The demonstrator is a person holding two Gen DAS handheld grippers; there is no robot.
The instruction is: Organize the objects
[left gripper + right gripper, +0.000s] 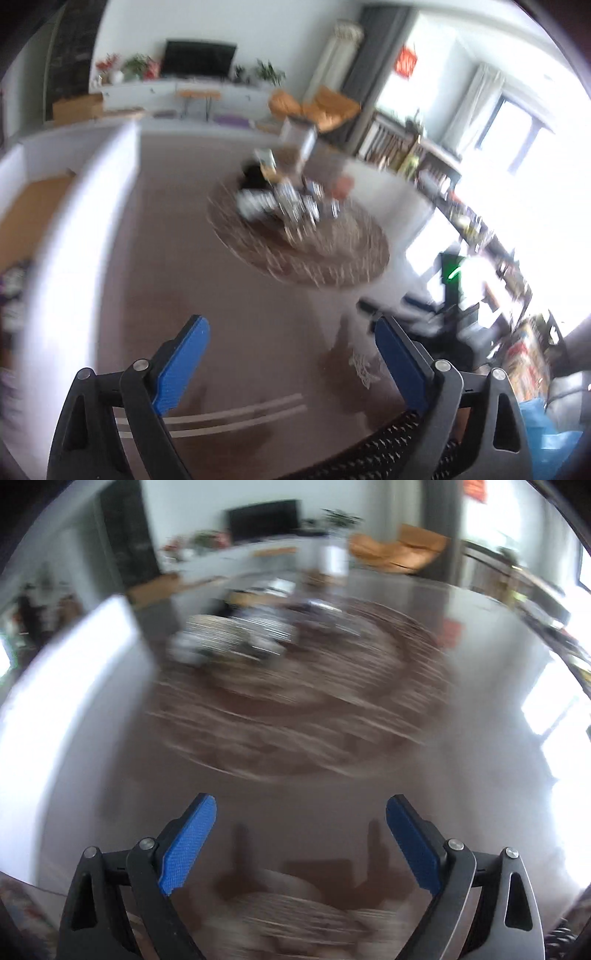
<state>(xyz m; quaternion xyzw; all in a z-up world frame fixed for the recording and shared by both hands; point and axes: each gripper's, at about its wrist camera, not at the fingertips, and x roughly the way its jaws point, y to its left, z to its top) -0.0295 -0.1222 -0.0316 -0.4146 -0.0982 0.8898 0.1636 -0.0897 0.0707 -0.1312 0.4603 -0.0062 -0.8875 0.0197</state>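
Note:
A brown table (166, 258) carries a round woven mat (332, 254). A blurred cluster of objects (284, 199) sits on the mat: something black, shiny patterned pieces and a small box. My left gripper (290, 325) hangs open over the near table with nothing between its blue pads (184, 369). Two pale sticks (236, 417) and a small lacy piece (364, 365) lie below it. In the right wrist view the same mat (314, 701) and the objects (236, 635) are smeared by blur. My right gripper (301, 801) is open and empty above a pale woven thing (295, 912).
A tall white panel (74, 240) stands along the table's left side, also in the right wrist view (62, 686). Low shelves (461, 206) run along the bright windows at right. A blue bag (554, 443) lies at lower right. An orange chair (317, 105) and a TV (199, 59) stand far back.

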